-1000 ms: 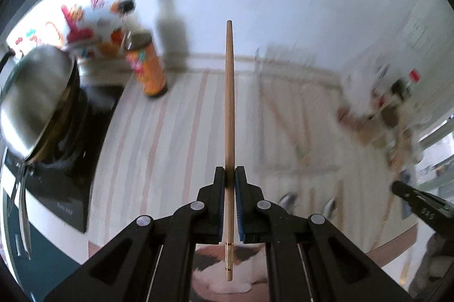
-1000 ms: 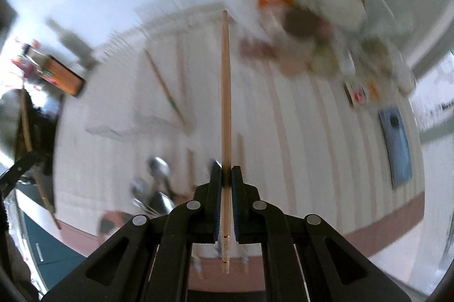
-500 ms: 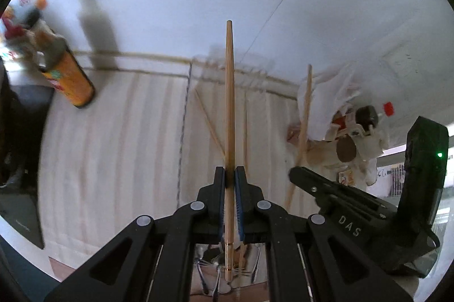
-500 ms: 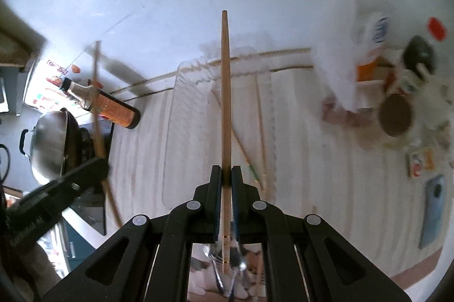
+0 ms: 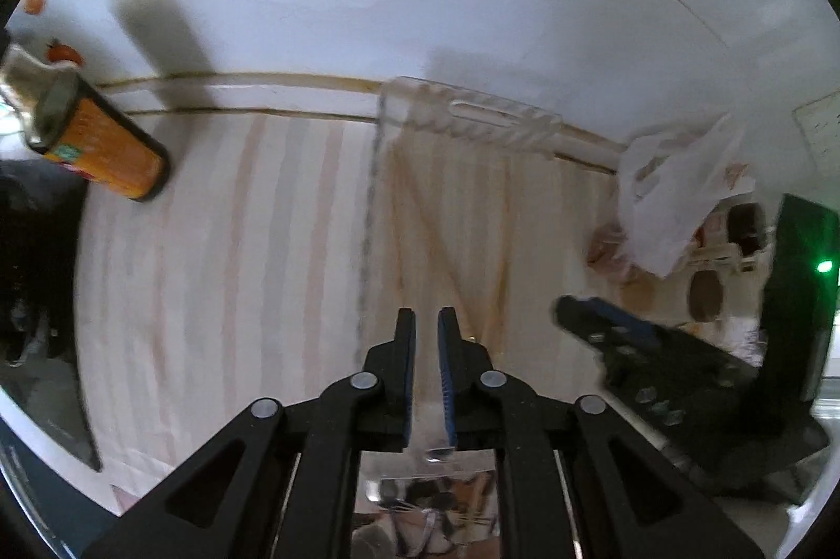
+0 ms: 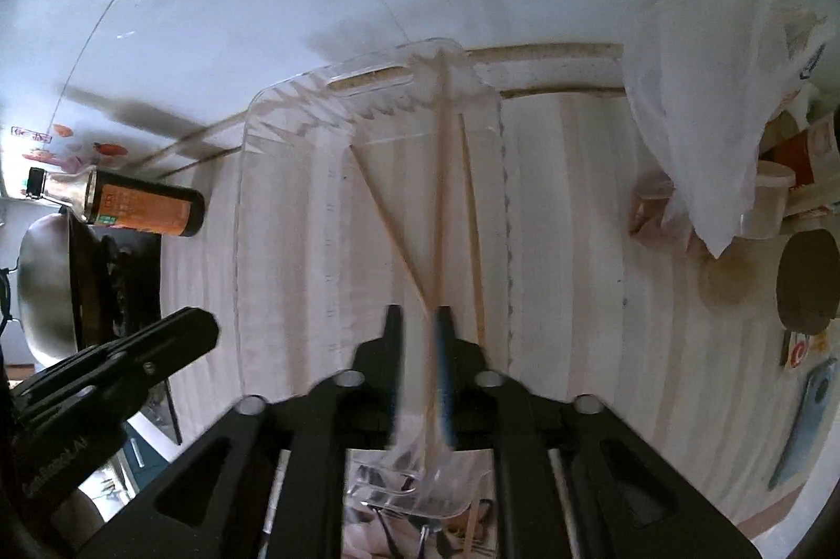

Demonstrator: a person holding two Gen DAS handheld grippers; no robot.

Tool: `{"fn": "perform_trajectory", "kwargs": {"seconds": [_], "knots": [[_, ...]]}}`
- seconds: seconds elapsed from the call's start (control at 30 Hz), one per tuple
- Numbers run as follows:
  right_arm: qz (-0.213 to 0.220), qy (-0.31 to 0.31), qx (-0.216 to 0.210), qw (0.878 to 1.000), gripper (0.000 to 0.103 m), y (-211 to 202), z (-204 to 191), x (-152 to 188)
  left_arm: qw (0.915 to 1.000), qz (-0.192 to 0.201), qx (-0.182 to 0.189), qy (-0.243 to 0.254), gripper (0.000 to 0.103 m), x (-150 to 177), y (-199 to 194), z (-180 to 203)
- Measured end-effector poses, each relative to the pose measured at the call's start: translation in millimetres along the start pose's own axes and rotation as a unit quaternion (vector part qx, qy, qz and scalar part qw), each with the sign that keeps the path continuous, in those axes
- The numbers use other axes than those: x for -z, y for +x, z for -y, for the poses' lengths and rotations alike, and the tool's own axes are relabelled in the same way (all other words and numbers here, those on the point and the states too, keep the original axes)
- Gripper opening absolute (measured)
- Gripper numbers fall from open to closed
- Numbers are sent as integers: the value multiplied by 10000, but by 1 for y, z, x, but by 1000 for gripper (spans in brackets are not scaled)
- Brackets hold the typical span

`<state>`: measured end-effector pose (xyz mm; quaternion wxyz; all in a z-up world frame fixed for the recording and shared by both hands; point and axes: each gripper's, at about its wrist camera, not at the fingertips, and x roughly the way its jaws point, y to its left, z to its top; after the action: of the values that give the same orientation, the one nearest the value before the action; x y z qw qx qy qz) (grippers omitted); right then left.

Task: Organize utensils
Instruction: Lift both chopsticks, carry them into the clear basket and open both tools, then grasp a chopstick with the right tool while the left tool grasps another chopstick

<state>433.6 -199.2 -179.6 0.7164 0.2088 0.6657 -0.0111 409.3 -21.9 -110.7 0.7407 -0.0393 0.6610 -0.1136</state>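
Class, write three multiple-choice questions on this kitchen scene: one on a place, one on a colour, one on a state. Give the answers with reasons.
1. Where do the wooden chopsticks lie?
A. In the wok
B. In the clear tray
C. In the white bag

2. What colour is the label on the sauce bottle?
A. Orange
B. Green
C. Purple

3. What state is the left claw in?
A. Shut on a chopstick
B. Shut on a spoon
C. Open, holding nothing

Answers:
1. B, since the right wrist view shows the sticks lying lengthwise within the tray's transparent walls.
2. A, since the bottle's body is wrapped in an orange label in both views.
3. C, since the left wrist view shows its blue pads apart with only the striped cloth between them.
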Motion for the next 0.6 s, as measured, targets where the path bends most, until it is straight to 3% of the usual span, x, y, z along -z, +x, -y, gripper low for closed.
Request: {"fn": "perform_trajectory", "kwargs": {"seconds": [0.07,0.17,0.23,0.3,0.4,0.5,0.6], "knots": [[67,41,1,10000,30,-5,5,3,9996,156,-253,23,17,8,-6,-4],[224,11,108,9997,31,-18,13,14,9967,527,-614,2,44,24,-19,-10],[348,-27,213,9992,34,-27,18,23,9928,844,-853,31,69,40,-29,-13],[512,-24,322,9982,44,-40,24,37,9892,1089,-977,90,85,54,-35,-16],[760,88,390,9963,57,-53,37,65,9854,1330,-1037,221,95,76,-38,-20],[948,120,560,9938,58,-58,48,94,9852,1330,-1048,275,103,94,-35,-24],[907,218,617,9937,58,-50,61,125,9856,1172,-1157,371,103,113,-24,-22]]}}
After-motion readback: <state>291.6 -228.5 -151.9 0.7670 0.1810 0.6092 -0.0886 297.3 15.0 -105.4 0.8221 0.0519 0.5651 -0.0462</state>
